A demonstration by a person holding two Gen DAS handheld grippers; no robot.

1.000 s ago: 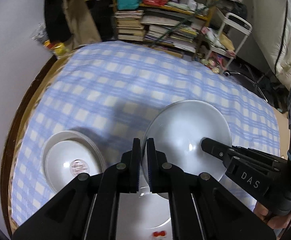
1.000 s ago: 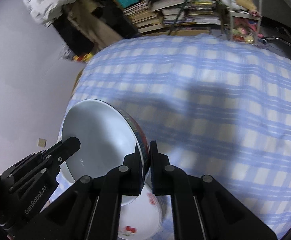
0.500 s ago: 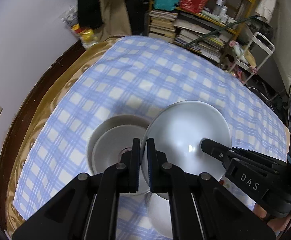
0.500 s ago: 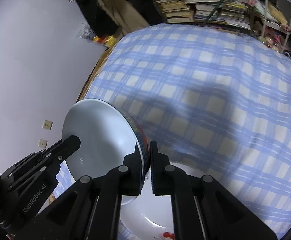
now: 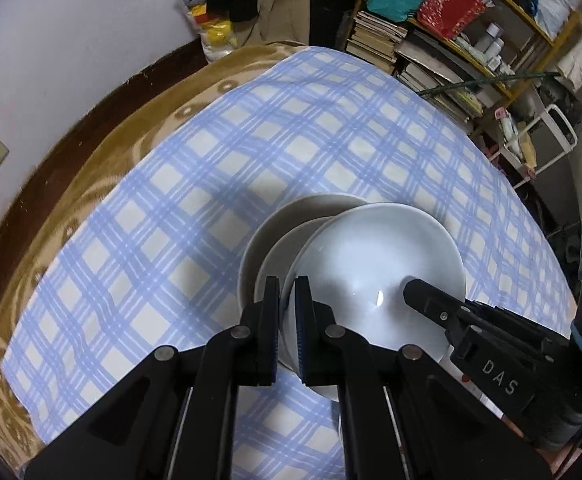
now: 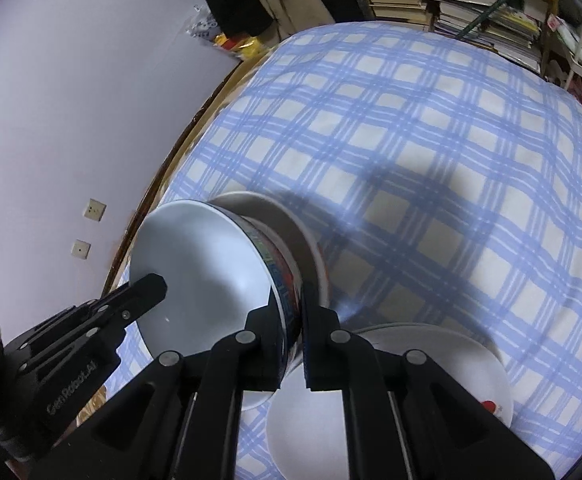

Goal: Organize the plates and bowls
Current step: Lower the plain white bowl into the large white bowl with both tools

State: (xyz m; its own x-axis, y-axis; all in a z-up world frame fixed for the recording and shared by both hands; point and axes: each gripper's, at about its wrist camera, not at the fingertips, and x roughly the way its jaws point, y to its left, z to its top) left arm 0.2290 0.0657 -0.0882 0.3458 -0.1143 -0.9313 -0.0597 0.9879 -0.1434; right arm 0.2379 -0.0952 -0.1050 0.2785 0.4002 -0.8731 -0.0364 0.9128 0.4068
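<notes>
Both the left gripper (image 5: 287, 300) and right gripper (image 6: 291, 312) pinch opposite rims of one white bowl (image 5: 379, 268), held above stacked bowls (image 5: 263, 248) on the checked cloth (image 5: 251, 140).

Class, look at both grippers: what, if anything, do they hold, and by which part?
Both hold one white bowl by its rim: left gripper and right gripper on opposite sides.

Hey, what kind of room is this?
Probably a lived-in home room, used for dining and storage: a blue-and-white checked tablecloth, a cluttered yellow metal shelf of stacked books, and a white ceramic bowl held over it.
</notes>
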